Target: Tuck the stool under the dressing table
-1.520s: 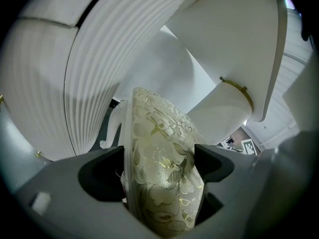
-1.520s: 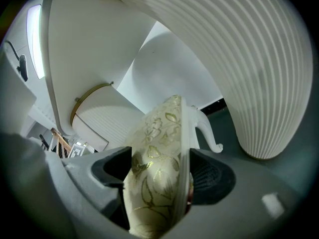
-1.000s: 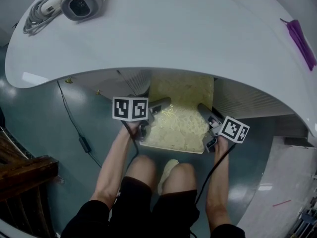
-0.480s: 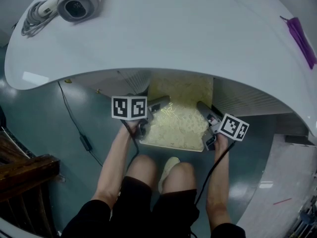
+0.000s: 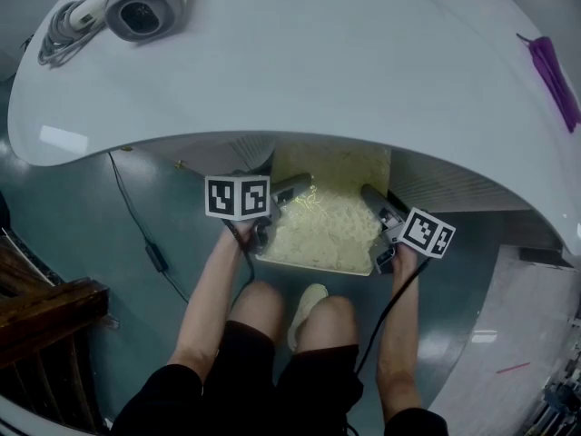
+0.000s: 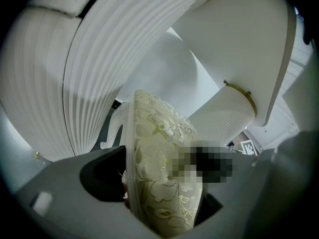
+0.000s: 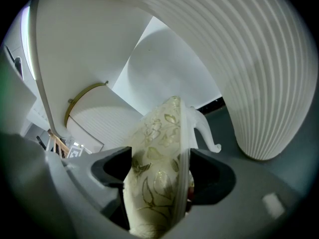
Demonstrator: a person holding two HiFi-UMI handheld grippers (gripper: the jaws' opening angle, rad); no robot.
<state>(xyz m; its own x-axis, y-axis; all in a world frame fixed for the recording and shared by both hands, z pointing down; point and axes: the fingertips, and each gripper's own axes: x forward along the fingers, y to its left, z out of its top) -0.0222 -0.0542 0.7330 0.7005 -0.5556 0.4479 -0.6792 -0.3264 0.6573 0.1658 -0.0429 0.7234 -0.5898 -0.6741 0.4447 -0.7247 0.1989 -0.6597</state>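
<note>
The stool (image 5: pixel 329 216) has a cream cushion with a gold leaf pattern, and its far half lies beneath the white dressing table (image 5: pixel 300 71). My left gripper (image 5: pixel 292 192) is shut on the seat's left edge, my right gripper (image 5: pixel 372 198) on its right edge. In the left gripper view the cushion (image 6: pixel 162 153) fills the gap of the left gripper (image 6: pixel 164 185), with both jaws against it. The right gripper view shows the cushion (image 7: pixel 154 168) clamped the same way in the right gripper (image 7: pixel 159 178). A curled white stool leg (image 7: pixel 207 128) shows beyond it.
A white hair dryer (image 5: pixel 145 3) with its coiled cord lies on the tabletop's far left, a purple item (image 5: pixel 549 66) at its right. Ribbed white table pedestals (image 6: pixel 99 59) (image 7: pixel 264 59) flank the stool. A black cable (image 5: pixel 150 252) and dark wooden furniture (image 5: pixel 45 321) are left.
</note>
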